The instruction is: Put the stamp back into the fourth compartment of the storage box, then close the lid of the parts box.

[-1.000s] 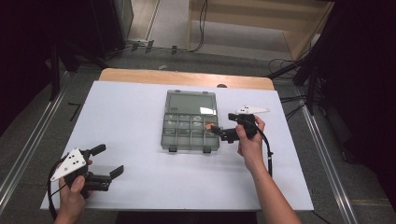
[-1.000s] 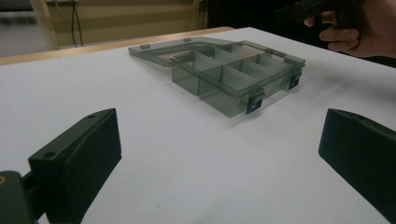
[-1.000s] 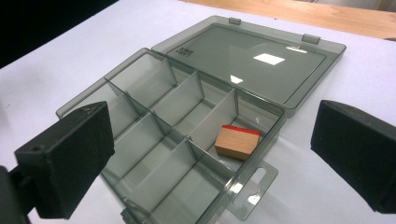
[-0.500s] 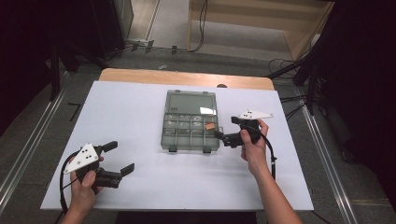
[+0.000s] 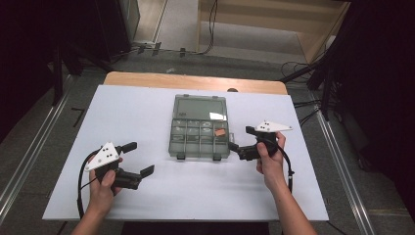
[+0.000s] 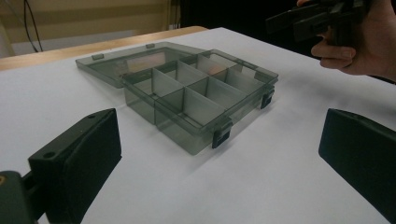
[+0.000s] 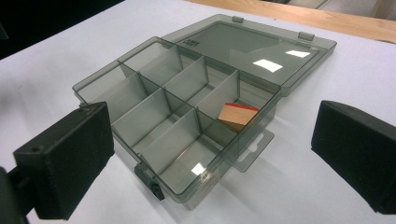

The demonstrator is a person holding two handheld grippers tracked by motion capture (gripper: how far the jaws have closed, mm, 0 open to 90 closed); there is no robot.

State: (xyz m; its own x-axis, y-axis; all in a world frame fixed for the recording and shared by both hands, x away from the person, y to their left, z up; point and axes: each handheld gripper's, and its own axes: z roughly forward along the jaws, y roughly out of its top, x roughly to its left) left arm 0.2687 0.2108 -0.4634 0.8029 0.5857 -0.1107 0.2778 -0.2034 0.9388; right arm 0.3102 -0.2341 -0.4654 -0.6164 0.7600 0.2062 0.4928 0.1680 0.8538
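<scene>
A smoky clear compartment box [image 5: 198,154] lies mid-table, its lid [image 5: 200,107] flat open behind it. A small wooden block with a red face [image 5: 220,132] rests in a right-hand compartment; in the right gripper view the block [image 7: 237,114] leans against a divider. My right gripper [image 5: 241,138] is open just off the box's right front corner, jaws wide on either side of the box [image 7: 100,81]. My left gripper [image 5: 138,158] is open over bare table, left of and nearer than the box [image 6: 187,135]. Nothing is between either pair of jaws.
The white table top [image 5: 147,112] has a wooden strip [image 5: 195,81] along its far edge. Cables trail from both grippers. In the left gripper view, the other hand with its gripper [image 6: 322,16] hovers beyond the box. Dark floor and stands surround the table.
My left gripper has moved right and a little forward, toward the box. My right gripper has drawn slightly back toward the near edge. The block has stayed in its compartment.
</scene>
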